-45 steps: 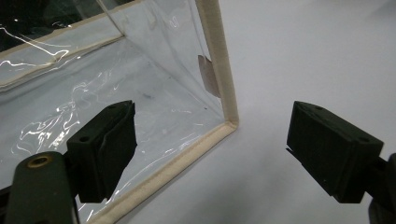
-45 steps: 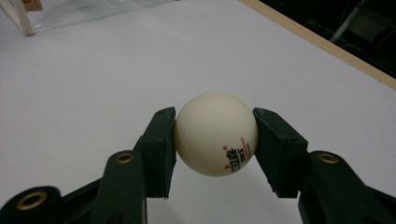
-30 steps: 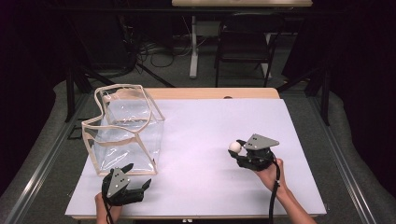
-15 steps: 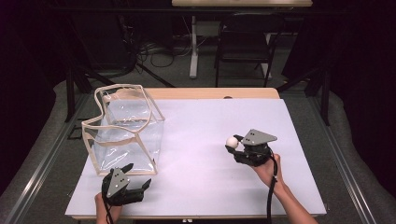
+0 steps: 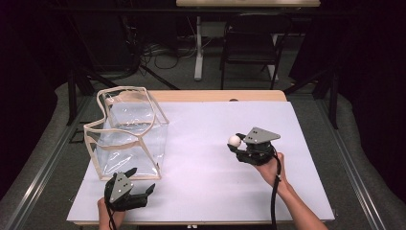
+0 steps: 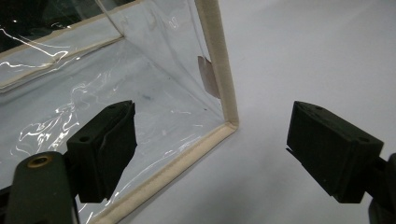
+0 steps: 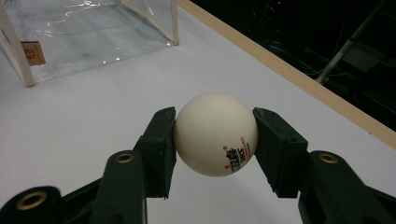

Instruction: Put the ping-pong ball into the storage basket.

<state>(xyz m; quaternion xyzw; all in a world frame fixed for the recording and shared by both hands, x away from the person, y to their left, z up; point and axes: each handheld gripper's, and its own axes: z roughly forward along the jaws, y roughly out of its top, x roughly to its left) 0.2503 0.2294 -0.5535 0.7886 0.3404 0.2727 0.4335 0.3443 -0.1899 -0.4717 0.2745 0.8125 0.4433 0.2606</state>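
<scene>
Ping-pong ball clamped in the right claw, well right of the clear bag

Slippage is the main risk: the ping-pong ball (image 7: 215,134) is smooth and round, pinched only at its sides by the right claw (image 7: 215,140), so a jolt could squirt it out to roll off the bench (image 5: 206,191). The soft-walled clear bag (image 5: 127,134) could also buckle if bumped. The right claw is held level, just above the bench, pointing towards the bag; the left claw (image 6: 212,149) waits with jaws apart and empty at the bag's near corner.

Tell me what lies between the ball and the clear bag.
Nothing: in the high view only bare white tabletop separates the ball from the clear bag.
</scene>
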